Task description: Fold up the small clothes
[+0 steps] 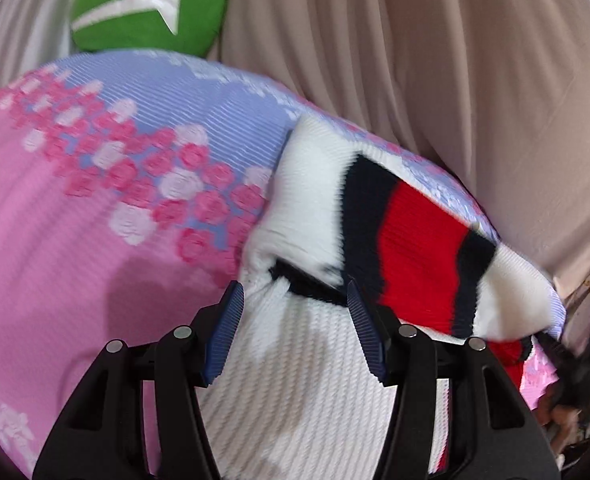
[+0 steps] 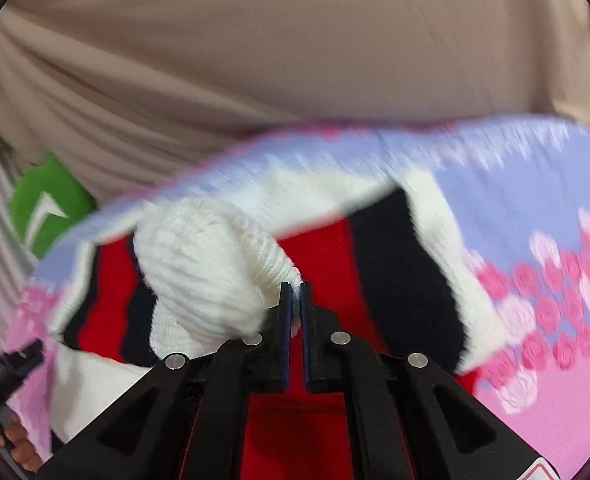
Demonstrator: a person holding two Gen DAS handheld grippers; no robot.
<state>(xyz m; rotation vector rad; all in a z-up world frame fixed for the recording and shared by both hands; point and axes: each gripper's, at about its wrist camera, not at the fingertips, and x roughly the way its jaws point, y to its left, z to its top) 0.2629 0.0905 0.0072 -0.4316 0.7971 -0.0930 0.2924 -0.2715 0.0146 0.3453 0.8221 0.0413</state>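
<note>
Spread over the bedsheet (image 1: 75,208), the knitted sweater (image 1: 315,380), with one sleeve (image 2: 199,264) lifted off its body and pinched at the cuff between the closed fingers of the right gripper (image 2: 296,292). Above the sweater's near part, the left gripper (image 1: 293,300), jaws apart on either side of the knit, pads clear of it. Behind the far edge of the sheet, a draped curtain (image 1: 435,60), and at the sheet's far corner beside it, a cushion (image 1: 147,12).
</note>
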